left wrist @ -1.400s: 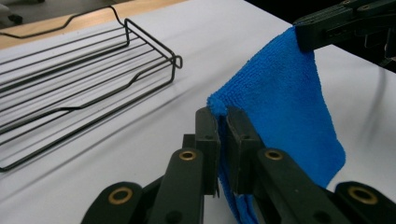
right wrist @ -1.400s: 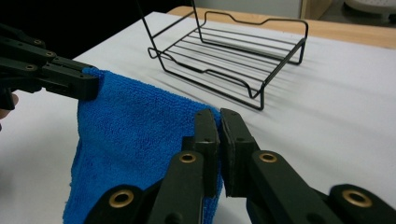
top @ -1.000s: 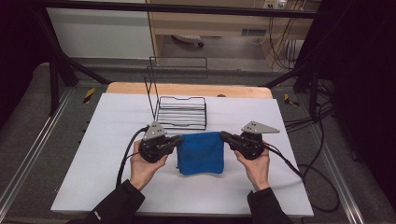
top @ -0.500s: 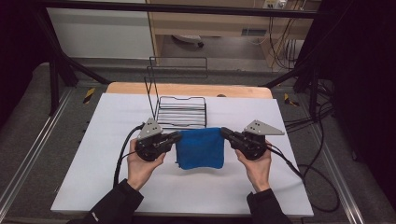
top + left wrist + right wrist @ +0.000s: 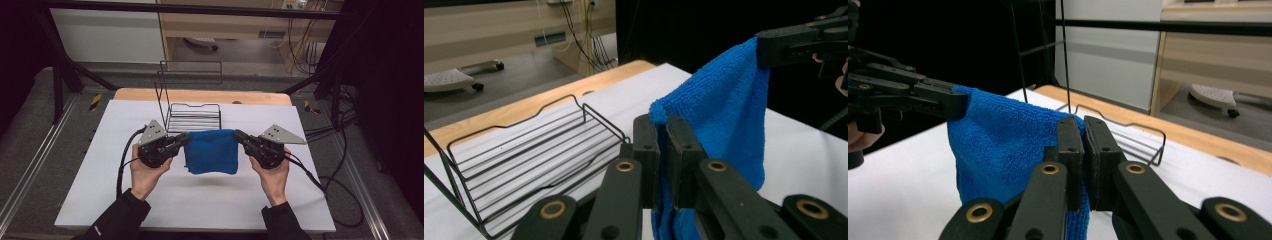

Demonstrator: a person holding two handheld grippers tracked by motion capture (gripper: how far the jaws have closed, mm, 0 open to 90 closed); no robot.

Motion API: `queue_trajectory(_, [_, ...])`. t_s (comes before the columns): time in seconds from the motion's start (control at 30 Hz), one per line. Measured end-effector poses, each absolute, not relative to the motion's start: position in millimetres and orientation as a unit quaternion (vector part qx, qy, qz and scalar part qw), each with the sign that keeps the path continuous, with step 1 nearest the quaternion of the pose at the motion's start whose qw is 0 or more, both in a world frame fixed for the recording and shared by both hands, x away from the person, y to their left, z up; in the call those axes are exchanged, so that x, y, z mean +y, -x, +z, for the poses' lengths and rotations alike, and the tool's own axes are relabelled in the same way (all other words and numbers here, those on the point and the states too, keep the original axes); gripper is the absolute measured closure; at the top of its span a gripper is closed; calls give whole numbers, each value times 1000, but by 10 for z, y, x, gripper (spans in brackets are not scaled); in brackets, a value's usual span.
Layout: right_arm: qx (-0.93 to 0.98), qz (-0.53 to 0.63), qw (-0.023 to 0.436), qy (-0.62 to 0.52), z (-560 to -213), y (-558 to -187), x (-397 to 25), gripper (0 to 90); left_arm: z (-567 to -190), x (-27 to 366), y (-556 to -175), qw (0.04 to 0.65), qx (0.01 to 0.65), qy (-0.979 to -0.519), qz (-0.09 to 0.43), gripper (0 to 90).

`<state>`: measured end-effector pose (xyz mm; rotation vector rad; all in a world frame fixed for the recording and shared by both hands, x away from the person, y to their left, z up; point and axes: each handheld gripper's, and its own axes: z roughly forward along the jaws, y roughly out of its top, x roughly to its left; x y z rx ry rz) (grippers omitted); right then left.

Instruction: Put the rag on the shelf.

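Blue terry cloth (image 5: 211, 151) hung off white table (image 5: 100, 150), stretched between grippers. Left gripper (image 5: 184, 140) at 9 o'clock, right gripper (image 5: 239, 136) at 3, jaws clamped on top corners. Black wire rack (image 5: 194, 116) at 12.

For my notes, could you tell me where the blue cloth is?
In the high view the blue cloth hangs mid-table between the left gripper and right gripper, just before the wire rack.

- Table (image 5: 125, 200): white top with a bare wooden strip along the far edge.
- Black wire rack (image 5: 194, 117): resting on the far centre.
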<state>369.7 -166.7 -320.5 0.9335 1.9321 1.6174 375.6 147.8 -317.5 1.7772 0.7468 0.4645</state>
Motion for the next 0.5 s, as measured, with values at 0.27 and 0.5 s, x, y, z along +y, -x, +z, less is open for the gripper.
queue_trajectory(0.27, [685,600,245,-333,-3059,-3735,-1583,869,-3034,1550,-3796,568,319,-730,205,846])
queue_trajectory(0.5, [675,607,264,-327,-2941,-3778,-1504,870,-2934,1604,-3842,583,324,-714,214,847])
